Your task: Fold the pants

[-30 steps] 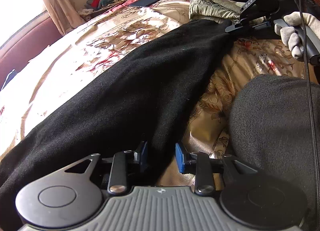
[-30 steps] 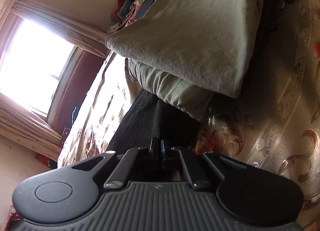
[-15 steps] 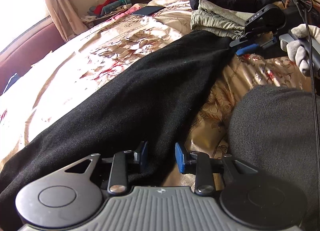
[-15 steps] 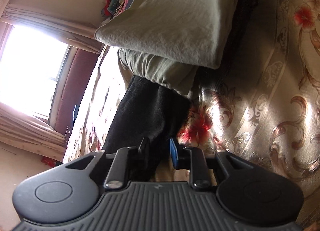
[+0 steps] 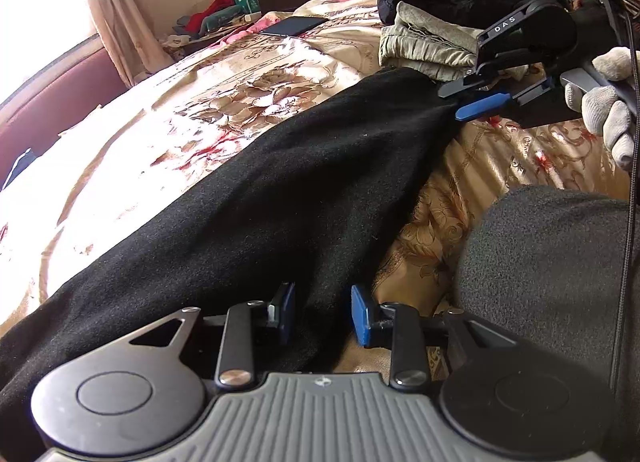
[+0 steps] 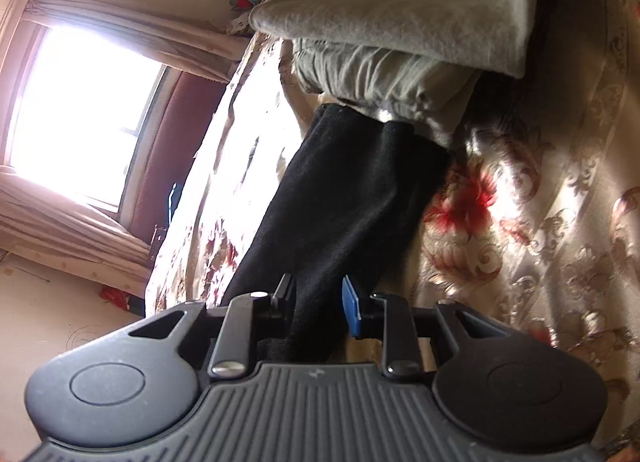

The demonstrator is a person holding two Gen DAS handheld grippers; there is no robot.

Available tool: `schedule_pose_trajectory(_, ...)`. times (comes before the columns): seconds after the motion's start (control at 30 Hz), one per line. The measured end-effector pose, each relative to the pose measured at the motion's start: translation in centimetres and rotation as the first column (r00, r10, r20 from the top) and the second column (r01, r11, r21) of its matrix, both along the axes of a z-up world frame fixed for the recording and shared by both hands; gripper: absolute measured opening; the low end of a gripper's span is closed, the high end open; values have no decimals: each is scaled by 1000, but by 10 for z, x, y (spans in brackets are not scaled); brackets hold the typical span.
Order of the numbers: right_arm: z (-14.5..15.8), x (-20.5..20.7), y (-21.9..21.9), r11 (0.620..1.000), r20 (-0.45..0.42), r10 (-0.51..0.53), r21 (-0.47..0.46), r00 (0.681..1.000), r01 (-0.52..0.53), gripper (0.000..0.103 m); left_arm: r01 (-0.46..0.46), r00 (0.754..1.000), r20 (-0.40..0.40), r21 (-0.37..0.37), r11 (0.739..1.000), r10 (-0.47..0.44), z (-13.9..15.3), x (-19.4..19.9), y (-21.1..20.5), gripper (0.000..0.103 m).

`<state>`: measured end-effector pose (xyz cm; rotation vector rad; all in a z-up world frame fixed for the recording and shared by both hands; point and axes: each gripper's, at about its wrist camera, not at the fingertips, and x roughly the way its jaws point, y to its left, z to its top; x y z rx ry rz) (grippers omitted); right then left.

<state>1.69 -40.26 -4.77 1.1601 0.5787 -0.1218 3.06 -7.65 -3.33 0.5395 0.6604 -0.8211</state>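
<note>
The black pants (image 5: 280, 190) lie stretched in one long band across my flowered bedspread (image 5: 192, 110), the legs apparently already laid one over the other, so I judge the lengthwise fold done and the crosswise folds not yet made. My left gripper (image 5: 322, 314) sits at the near end with its jaws apart and the edge of the cloth running between them, gripping nothing. My right gripper (image 6: 316, 304) is at the far end, jaws likewise spread with the dark cloth between them but not pinched; from the left camera I see its blue finger (image 5: 482, 106) just at the pants' far edge, with my gloved right hand (image 5: 608, 110) behind it. What is left, as I read it, is to close on both ends and bring one end over the other.

The far end touches or sits just beside a pile of folded grey-green clothes (image 5: 428, 42); I cannot tell whether it is tucked under them. I cannot say which end is the waistband. The near end runs out of view under my left gripper. A dark grey rounded shape (image 5: 552, 262) at the right blocks part of the bed; probably my knee.
</note>
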Motion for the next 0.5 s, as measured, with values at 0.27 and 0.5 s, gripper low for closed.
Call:
schedule_pose_trajectory(0.27, -24, 21, 1, 997, -42, 19, 79, 999, -16, 25, -1, 1000, -3, 3, 1000, 1, 2, 1, -1, 44)
schedule_pose_trajectory(0.5, -35, 36, -2, 994, -3, 11, 110, 1000, -11, 26, 10, 1000, -10, -12, 1000, -10, 0, 4, -10, 44)
